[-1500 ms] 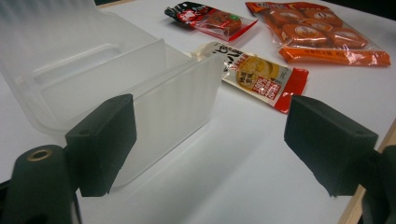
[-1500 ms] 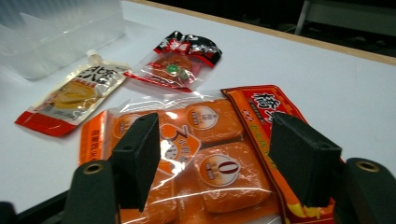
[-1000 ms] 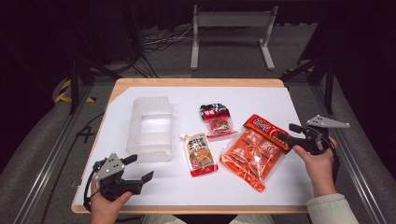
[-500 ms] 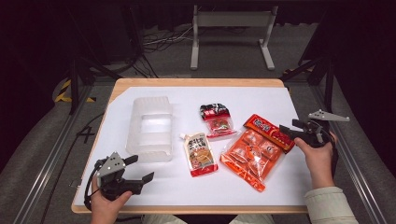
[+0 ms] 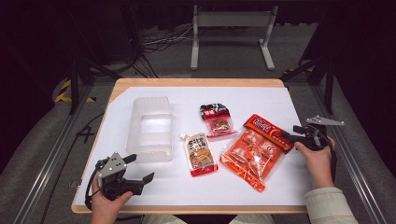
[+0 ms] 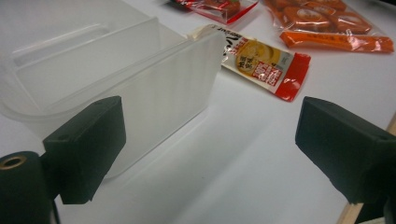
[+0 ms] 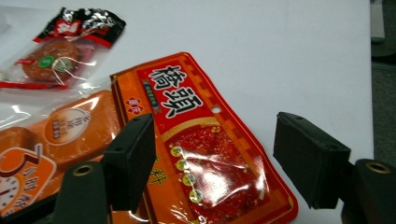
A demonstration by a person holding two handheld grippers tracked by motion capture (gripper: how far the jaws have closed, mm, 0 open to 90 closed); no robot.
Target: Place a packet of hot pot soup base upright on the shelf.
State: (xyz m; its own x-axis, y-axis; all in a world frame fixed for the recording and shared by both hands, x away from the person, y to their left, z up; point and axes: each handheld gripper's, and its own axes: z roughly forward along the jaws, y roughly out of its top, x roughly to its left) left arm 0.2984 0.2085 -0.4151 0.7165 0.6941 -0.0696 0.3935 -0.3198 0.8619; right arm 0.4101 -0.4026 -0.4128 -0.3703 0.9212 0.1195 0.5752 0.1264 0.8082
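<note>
A translucent plastic container [image 5: 150, 128] lies left of centre on the white table cover. To its right are a sauce pouch [image 5: 201, 154], a dark-topped snack pack [image 5: 217, 120], a big orange bag [image 5: 252, 156] and a red-orange packet [image 5: 268, 131] resting on that bag. My right gripper [image 5: 290, 134] is open at the packet's right end. In the right gripper view its jaws straddle the packet [image 7: 205, 140], with the gripper [image 7: 219, 158] just above it. My left gripper [image 5: 140, 168] is open near the front left edge, in front of the container [image 6: 140, 88], with nothing between its jaws [image 6: 210, 140].
The wooden table edge [image 5: 196, 208] runs along the front, close to the left hand. White table cover [image 5: 261, 98] stretches behind the packs. A metal stand [image 5: 231, 28] and cables are on the floor beyond the table.
My right gripper has moved left from the table's right edge onto the end of the red-orange packet. The left gripper has barely shifted.
</note>
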